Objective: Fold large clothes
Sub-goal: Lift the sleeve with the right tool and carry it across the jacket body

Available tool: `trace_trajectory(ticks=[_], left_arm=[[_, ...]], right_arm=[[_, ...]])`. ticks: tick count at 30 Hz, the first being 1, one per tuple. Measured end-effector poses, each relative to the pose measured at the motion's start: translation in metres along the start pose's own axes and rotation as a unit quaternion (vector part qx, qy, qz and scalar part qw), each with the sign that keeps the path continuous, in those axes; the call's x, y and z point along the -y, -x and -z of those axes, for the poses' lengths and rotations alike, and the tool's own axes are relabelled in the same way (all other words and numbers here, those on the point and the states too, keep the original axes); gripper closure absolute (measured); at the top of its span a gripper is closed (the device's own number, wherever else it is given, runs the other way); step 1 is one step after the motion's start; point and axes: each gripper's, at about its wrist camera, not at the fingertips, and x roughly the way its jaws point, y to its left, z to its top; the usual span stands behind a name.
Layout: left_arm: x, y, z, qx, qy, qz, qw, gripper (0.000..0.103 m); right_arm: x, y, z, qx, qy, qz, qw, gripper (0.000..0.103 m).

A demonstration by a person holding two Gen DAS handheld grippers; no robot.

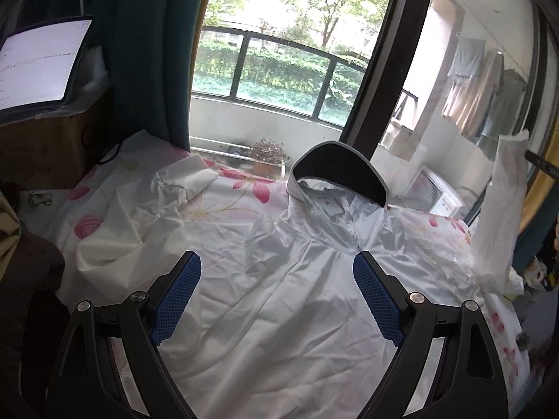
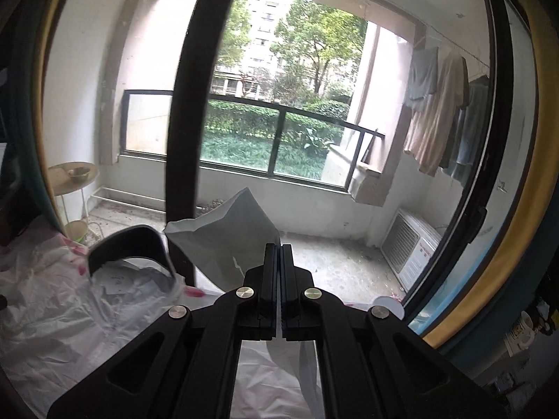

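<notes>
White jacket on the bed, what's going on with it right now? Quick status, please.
Left gripper open, empty, above the white jacket. Right gripper shut on its sleeve, lifted. Nothing in the way on the floral sheet.

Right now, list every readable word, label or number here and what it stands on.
None can be read.
Tablet screen: lines of text, too blurred.
Neck tag inside the white jacket: marks too small.
Air-conditioner unit: red label, illegible.

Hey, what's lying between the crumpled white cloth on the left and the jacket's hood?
In the left wrist view, only bare floral sheet lies between the crumpled cloth and the hood; nothing else sits on that stretch.
</notes>
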Motion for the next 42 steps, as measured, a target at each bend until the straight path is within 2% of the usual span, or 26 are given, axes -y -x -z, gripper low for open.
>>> trace_trajectory(ticks=[12,23,32,42], left_arm=[[-0.050,0.029,0.010,0.002,0.017,-0.018,0.9997,0.012],[-0.089,0.038,0.011,0.007,0.038,-0.013,0.9992,0.012],[-0.104,0.037,0.014,-0.009,0.036,-0.033,0.9987,0.012],[-0.109,0.034,0.015,-0.022,0.033,-0.047,0.9981,0.012]], right_arm=[[-0.101,0.000,-0.017,0.006,0.034,-0.076,0.997,0.103],[-0.177,-0.011,-0.019,-0.001,0.053,-0.135,0.989,0.103],[-0.242,-0.035,0.024,-0.071,0.037,-0.216,0.973,0.103],[-0.305,-0.048,0.091,-0.180,0.025,-0.283,0.942,0.103]])
